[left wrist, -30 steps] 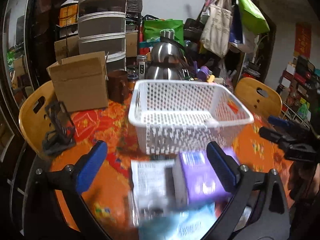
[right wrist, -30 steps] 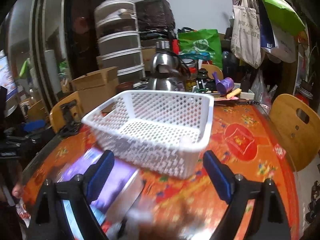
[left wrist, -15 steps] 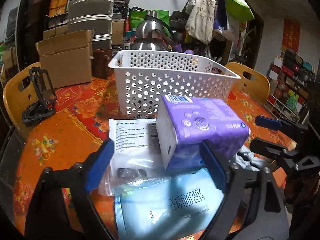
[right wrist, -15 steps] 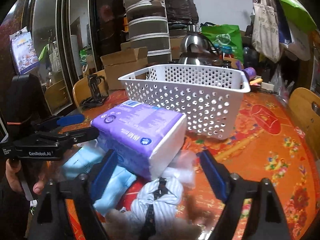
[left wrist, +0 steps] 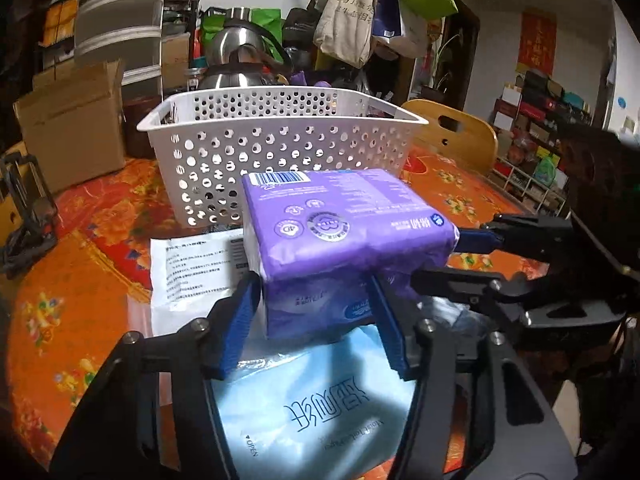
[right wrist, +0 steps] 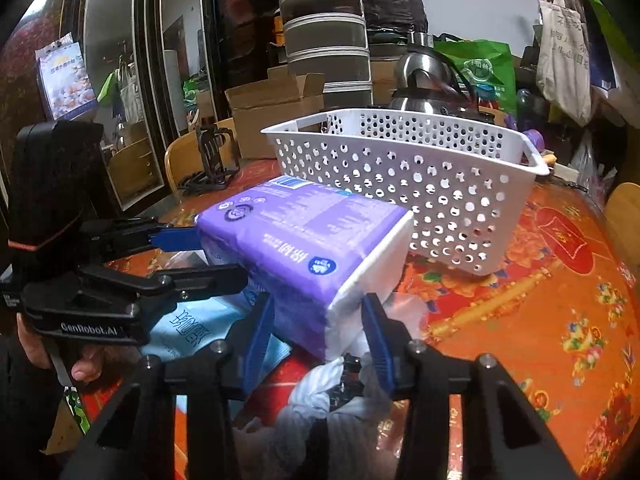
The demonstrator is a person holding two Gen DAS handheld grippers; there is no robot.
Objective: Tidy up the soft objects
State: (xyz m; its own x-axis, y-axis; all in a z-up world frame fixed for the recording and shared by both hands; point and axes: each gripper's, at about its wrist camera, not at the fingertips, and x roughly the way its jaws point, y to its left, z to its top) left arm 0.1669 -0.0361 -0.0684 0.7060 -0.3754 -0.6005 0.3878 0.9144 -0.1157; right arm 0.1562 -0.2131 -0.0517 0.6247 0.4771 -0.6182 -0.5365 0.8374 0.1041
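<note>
Purple tissue pack (left wrist: pixel 340 232), at frame centre before the white basket (left wrist: pixel 280 136), sat pinched by both the left gripper (left wrist: pixel 316 320) and right gripper (right wrist: pixel 318 320); lifting level over the rim seemed wise.

My left black two-finger gripper with blue pads (left wrist: pixel 314 322) points forward and level, its jaws pressed against the two sides of a purple plastic-wrapped tissue pack (left wrist: pixel 340 236). My right black gripper with blue pads (right wrist: pixel 318 330) clamps the same pack's white end from the other side. My bare left hand (right wrist: pixel 60 356) grips its handle.
</note>
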